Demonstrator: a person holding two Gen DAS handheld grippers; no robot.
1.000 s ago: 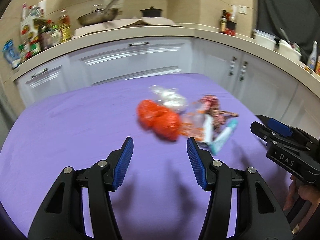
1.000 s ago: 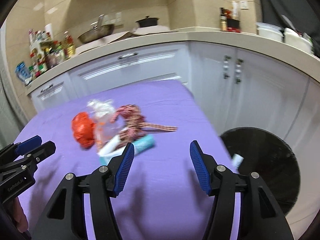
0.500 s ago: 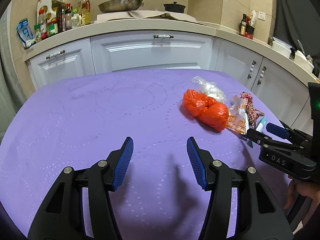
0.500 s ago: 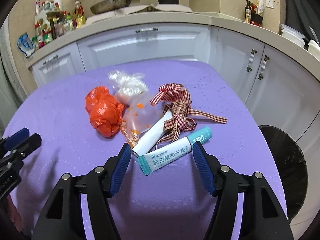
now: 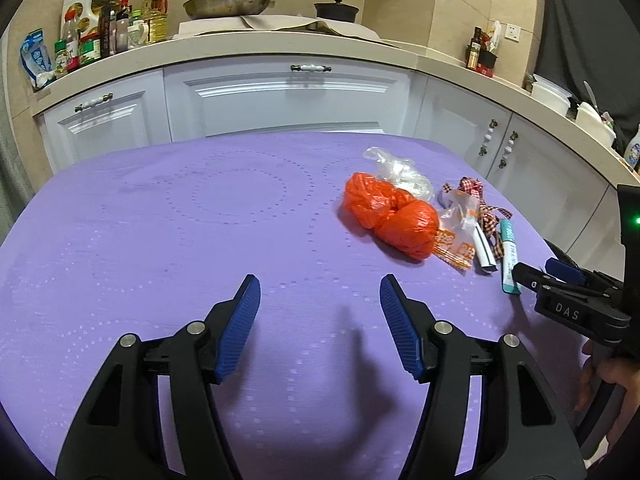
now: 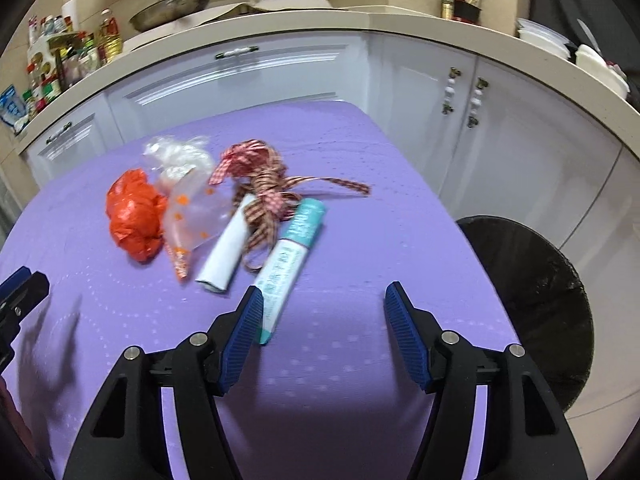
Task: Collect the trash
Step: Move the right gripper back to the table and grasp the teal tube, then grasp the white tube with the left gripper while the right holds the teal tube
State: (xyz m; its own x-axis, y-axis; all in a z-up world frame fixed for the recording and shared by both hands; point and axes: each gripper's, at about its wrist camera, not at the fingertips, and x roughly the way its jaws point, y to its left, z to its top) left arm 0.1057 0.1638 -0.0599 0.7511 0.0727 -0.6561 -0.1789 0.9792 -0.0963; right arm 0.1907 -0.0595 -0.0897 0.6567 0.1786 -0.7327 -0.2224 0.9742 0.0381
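A pile of trash lies on the purple table (image 5: 160, 240): an orange bag (image 5: 392, 216) (image 6: 134, 216), a crumpled clear bag (image 6: 180, 156), a clear bag with orange dots (image 6: 196, 216), a white tube (image 6: 226, 248), a checked ribbon (image 6: 264, 184) and a teal-and-white sachet (image 6: 292, 248). My right gripper (image 6: 325, 290) is open above the table; the sachet's near end lies just inside its left finger, untouched. My left gripper (image 5: 319, 282) hovers left of the pile, its jaws opening with nothing between them. A black bin (image 6: 532, 288) stands below the table's right edge.
White kitchen cabinets (image 5: 288, 96) run behind and to the right of the table. The counter holds bottles (image 5: 92, 36), a pan (image 5: 228, 2) and a black pot (image 5: 336, 10). A hand (image 5: 608, 376) grips the right tool at the left wrist view's right edge.
The left gripper swung left, so the pile now sits to its right, and its jaws spread a little. The right gripper came nearer the pile, bringing the sachet up to its left finger.
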